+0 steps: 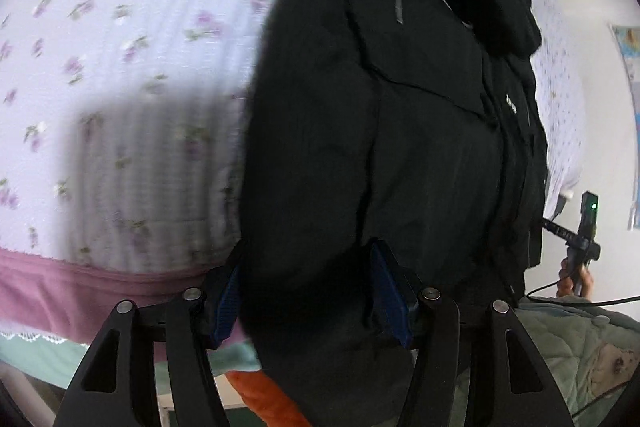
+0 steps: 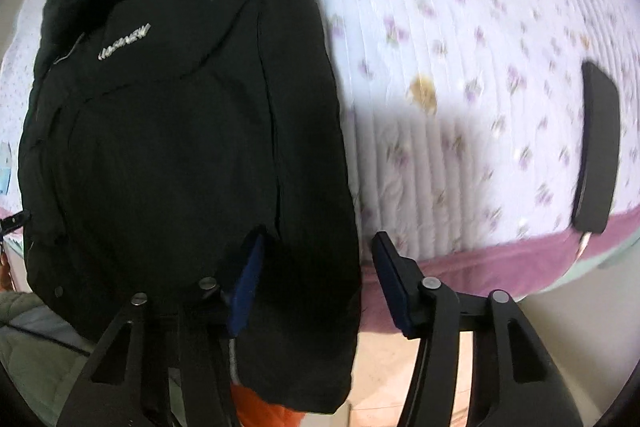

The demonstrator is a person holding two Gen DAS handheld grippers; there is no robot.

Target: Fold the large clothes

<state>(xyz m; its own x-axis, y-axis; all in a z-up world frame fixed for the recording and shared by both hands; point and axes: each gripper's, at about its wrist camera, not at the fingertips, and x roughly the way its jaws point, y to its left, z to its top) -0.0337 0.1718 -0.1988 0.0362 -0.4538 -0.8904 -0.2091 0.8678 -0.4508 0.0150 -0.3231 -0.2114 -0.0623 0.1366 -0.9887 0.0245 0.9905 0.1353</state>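
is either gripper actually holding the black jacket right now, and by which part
Left gripper: the black jacket hem sits between its pads, seemingly gripped. Right gripper: hem edge lies between its jaws, but the right pad stands clear, so no firm hold.

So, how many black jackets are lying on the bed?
1. The black jacket lies on the floral bedspread, with its bottom edge hanging over the side of the bed. The dark flat object further right is not clothing. Other garments may be out of view.
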